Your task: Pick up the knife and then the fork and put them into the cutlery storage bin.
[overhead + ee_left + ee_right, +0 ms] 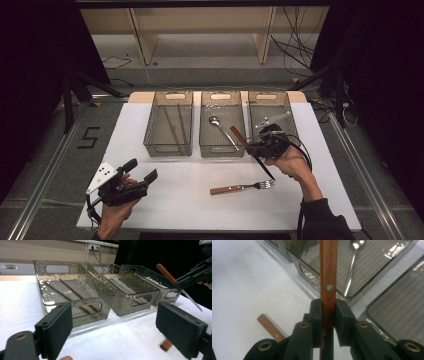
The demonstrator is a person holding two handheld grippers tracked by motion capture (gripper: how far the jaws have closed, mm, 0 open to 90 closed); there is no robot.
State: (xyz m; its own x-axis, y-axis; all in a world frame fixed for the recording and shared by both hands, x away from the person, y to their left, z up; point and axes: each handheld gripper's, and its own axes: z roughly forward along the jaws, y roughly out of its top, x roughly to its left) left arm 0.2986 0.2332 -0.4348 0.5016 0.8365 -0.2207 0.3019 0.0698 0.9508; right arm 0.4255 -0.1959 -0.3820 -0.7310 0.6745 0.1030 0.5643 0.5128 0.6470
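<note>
Right gripper (264, 145) is clamped tight on a wood-handled knife (239, 136), pads pinching the handle near its lower rivet. Knife is off the table, handle end pointing up toward the trays, blade (265, 167) slanting down toward the person. In the right gripper view the handle (328, 277) rises straight out from between the pads.

Held knife sits over the front rim between the middle tray (221, 145) and the right tray (272, 107), above the rim, not touching as far as I can tell. Blade tip ends just above the fork (242, 188), which lies flat on the white table (175, 200) in front of the trays.

Left gripper (141, 172) is wide open, holding nothing, parked near the table's front-left corner, well apart from everything. Its jaws face the left tray (75, 312).

Tray contents: chopsticks (176, 127) in the left one, spoon (222, 131) in the middle one. Right tray's floor looks bare in the right gripper view.

Open room: a broad white strip between tray fronts and the table's near edge, with the fork lying in it.
</note>
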